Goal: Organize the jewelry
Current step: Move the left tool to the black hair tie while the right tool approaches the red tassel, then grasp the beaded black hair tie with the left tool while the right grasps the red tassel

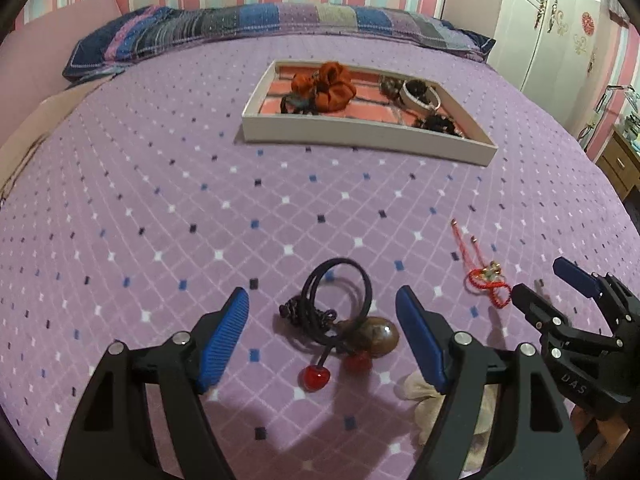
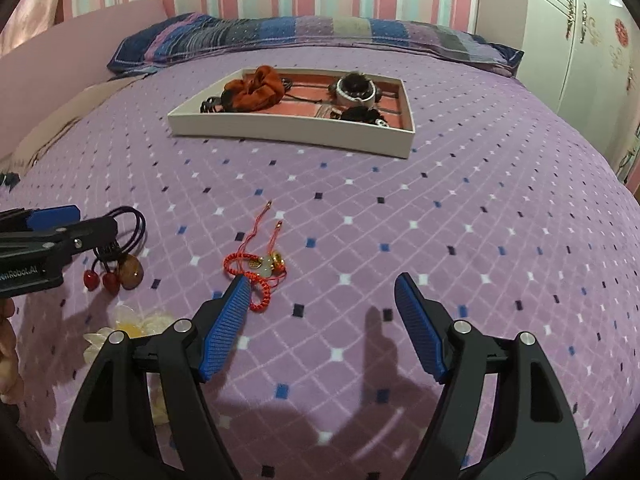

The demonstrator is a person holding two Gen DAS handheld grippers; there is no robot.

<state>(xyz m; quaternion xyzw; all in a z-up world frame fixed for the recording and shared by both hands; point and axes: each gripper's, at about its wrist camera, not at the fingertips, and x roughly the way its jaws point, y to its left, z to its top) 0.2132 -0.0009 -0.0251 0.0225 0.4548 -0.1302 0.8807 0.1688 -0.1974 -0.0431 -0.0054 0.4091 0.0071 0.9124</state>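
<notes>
My left gripper is open, its blue fingers on either side of black hair ties with red cherry beads and a brown bead lying on the purple bed. My right gripper is open, just right of a red cord bracelet with gold charms. The bracelet also shows in the left wrist view, in front of the right gripper. In the right wrist view the hair ties lie under the left gripper. A white tray with a pink lining stands farther back and holds an orange scrunchie and dark hair pieces.
A cream flower clip lies on the bed near the front, between the grippers. A striped pillow lies at the head of the bed. A white wardrobe and a wooden desk stand at the right.
</notes>
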